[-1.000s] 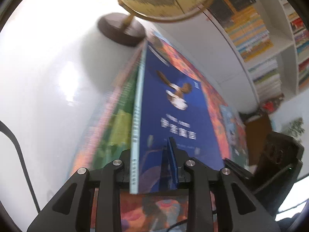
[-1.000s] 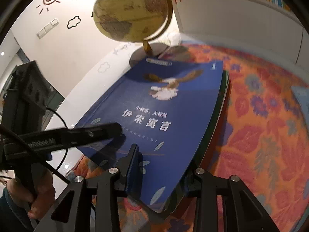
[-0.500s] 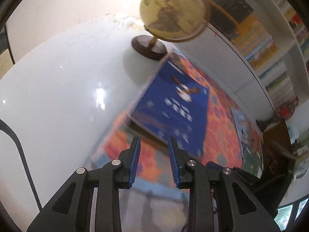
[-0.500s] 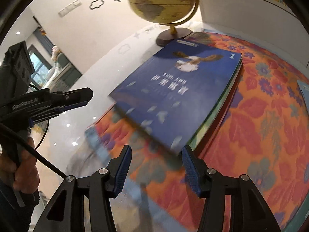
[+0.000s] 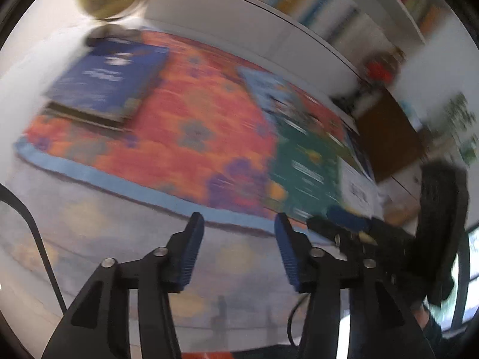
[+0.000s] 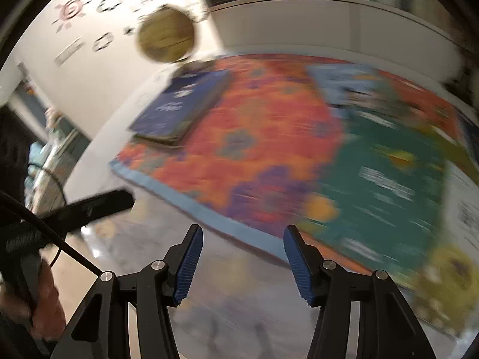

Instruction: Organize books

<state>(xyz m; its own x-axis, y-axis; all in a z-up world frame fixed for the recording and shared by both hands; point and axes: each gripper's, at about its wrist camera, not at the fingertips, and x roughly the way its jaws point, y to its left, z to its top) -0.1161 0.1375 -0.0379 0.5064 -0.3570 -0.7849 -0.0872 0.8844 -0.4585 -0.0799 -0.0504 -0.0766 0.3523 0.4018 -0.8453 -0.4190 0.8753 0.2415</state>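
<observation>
Both sets of jaws were opening, empty: left gripper (image 5: 236, 224) and right gripper (image 6: 242, 233), blue book (image 5: 104, 80) lying far ahead-left.

Motion blur smears both views, so the white lettering on the blue book (image 5: 107, 80) beside the globe (image 6: 166, 36) cannot be read. The globe itself is cut off by the top edge in the left wrist view, and its base is a dark smudge. The books under the blue one show only as thin edges. Away from the globe, the green book (image 6: 386, 191) has illegible print, and the covers around it melt together. Shelf spines above the mat (image 5: 191, 137) are streaks.
</observation>
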